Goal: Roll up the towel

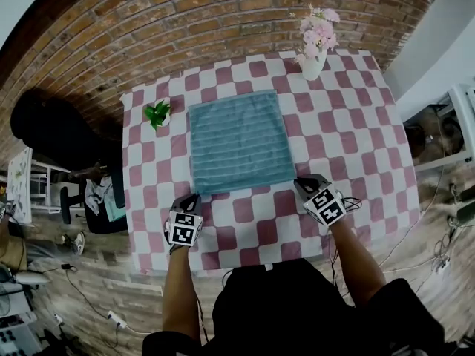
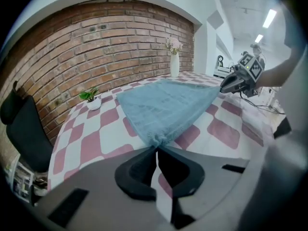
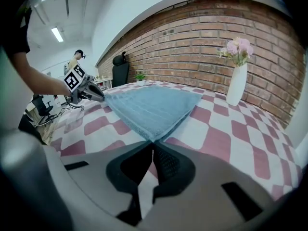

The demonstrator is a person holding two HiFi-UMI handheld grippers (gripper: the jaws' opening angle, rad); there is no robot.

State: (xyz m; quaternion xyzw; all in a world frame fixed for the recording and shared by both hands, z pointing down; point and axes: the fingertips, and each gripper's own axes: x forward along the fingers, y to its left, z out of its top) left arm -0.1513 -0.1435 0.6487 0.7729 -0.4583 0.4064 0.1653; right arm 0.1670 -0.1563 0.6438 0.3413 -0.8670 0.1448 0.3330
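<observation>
Head view: the towel [image 1: 239, 141] lies flat and square in the middle of the bench [image 1: 349, 124], on its checked cloth. The left hand-held gripper [image 1: 189, 201] is at the towel's near left corner and the right hand-held gripper [image 1: 308, 185] at its near right corner. Taking both corners of the near edge likely lets that edge be turned over evenly to start the roll. The vase [image 1: 315, 64] and the small plant [image 1: 157, 114] stand beyond the far corners, off the towel.

Left gripper view: the jaws are pinched together on the towel's corner, and the fabric bunches right at the tips of the left hand-held gripper [image 2: 156, 147]. The towel [image 2: 166, 102] stretches away from there to the other gripper [image 2: 230, 84].

Right gripper view: the right hand-held gripper [image 3: 152, 142] has its jaws closed on the pointed corner of the towel [image 3: 149, 105], which sits low against the cloth. The near edge runs fairly taut across to the left one [image 3: 96, 96]. No roll has formed yet.
</observation>
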